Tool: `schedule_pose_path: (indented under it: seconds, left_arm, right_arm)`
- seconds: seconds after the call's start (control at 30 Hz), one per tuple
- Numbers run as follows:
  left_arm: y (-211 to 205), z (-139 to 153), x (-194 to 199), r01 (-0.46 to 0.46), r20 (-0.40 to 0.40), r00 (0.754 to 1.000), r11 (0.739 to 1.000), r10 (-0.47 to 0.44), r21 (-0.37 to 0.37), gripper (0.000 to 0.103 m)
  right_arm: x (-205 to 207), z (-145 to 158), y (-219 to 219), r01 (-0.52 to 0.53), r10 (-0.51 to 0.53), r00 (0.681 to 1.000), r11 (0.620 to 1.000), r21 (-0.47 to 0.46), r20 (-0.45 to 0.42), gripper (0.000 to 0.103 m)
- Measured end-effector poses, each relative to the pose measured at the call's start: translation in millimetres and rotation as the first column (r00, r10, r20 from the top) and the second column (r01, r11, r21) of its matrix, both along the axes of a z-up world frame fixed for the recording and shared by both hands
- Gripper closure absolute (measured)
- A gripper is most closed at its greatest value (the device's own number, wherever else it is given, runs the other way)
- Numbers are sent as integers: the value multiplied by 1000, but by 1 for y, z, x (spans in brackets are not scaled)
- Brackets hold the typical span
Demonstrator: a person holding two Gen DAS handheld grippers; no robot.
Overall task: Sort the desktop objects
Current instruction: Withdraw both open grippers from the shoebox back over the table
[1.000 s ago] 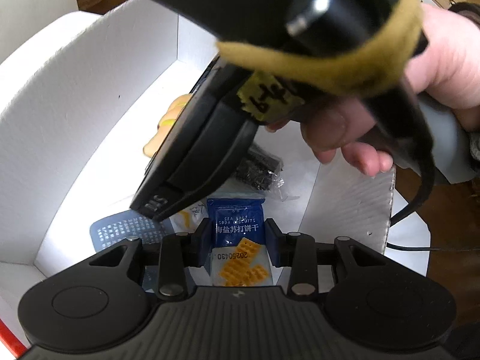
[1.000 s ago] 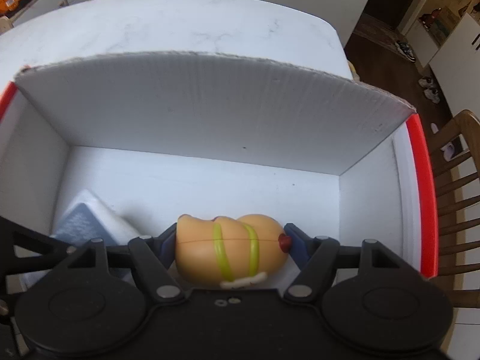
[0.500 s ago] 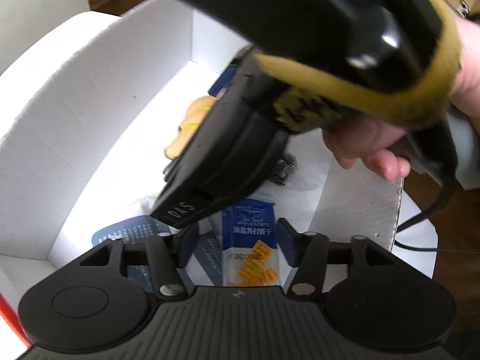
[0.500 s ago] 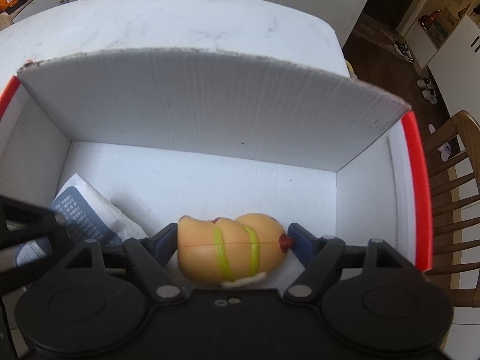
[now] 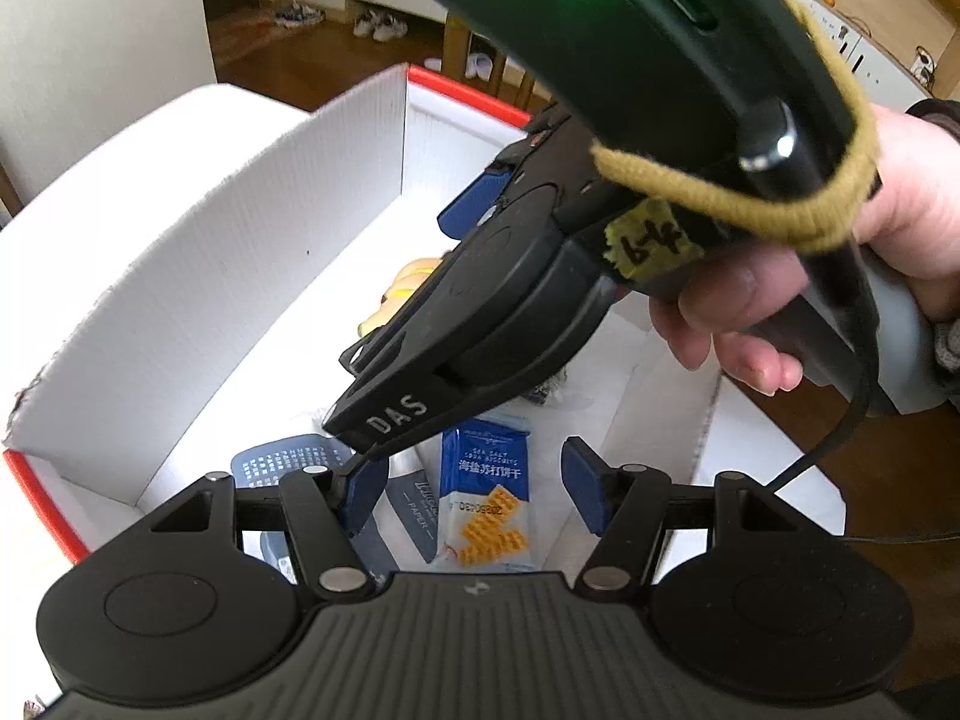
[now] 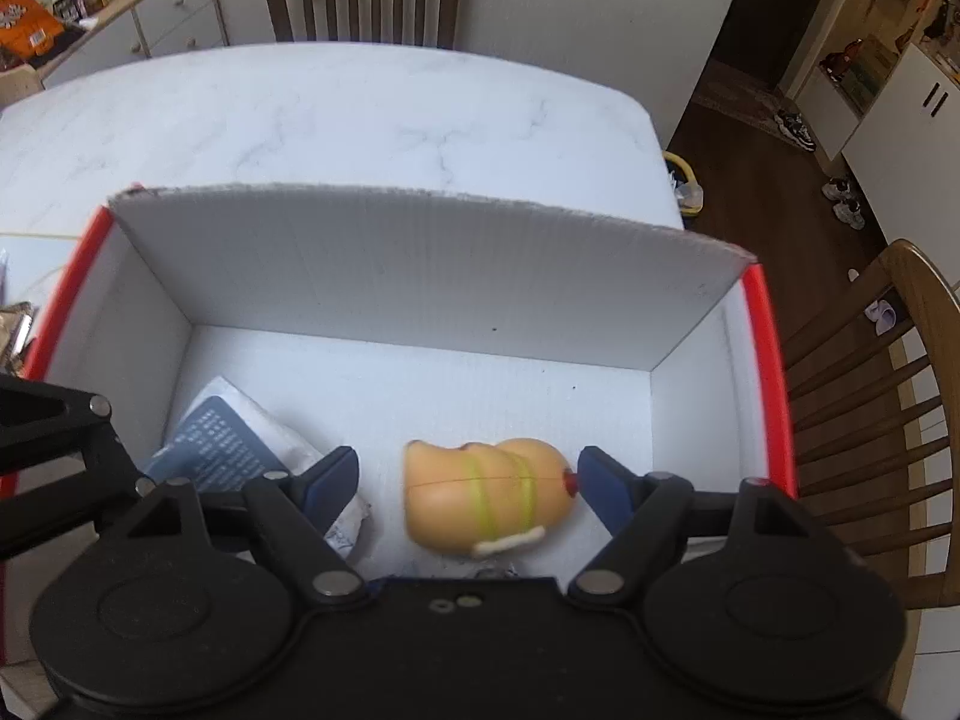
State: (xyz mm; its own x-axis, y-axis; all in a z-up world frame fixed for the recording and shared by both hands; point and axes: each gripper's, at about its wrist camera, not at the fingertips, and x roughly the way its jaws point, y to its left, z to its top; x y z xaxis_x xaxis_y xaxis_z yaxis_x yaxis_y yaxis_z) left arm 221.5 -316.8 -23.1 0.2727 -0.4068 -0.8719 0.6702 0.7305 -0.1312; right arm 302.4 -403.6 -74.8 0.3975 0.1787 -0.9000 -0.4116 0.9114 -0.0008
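A white box with red rims stands on the table. In the right wrist view my right gripper is open above the box floor, and the toy hot dog lies between its spread fingers, free of both pads. In the left wrist view my left gripper is open over a blue soda biscuit packet lying on the box floor. The right gripper's body crosses just above, hiding most of the hot dog.
A blue-printed tissue pack lies at the box's left end, also in the left wrist view, beside a grey paper pack. A dark wrapped item sits mid-box. White marble table beyond; wooden chairs around.
Both grippers have opened and risen. The right one let go of the hot dog, the left one let go of the biscuit packet; both items now lie in the box.
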Motion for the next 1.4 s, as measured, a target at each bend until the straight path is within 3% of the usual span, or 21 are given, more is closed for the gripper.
schedule_pose_path:
  seconds: [0.23,0.4,0.47,0.83,1.1,1.2,1.27,1.4]
  left_arm:
    - [20,23,-30,-61,57,996,998,63,-27,41]
    - [37,39,-14,-106,79,991,992,111,-61,40]
    - [12,28,-9,-126,90,987,989,133,-75,34]
    - [23,37,-20,-193,146,966,972,212,-131,24]
    - [44,51,-46,-210,153,959,960,239,-187,17]
    - [50,53,-52,-218,165,953,955,252,-201,12]
    - [56,55,-56,-227,170,949,951,264,-208,3]
    - [71,59,-66,-245,187,939,944,288,-223,1]
  right_arm:
    - [-15,24,-10,15,-18,999,998,65,44,22]
    - [-33,39,-16,14,-22,997,994,112,68,22]
    - [-40,44,-18,11,-21,997,992,125,80,22]
    - [-68,66,-29,61,-91,983,981,185,159,21]
    - [-91,71,-36,99,-143,971,971,219,192,20]
    - [-99,72,-33,100,-147,969,969,226,198,20]
    - [-105,74,-30,100,-148,968,968,230,202,20]
    - [-115,75,-21,94,-143,970,966,241,198,20]
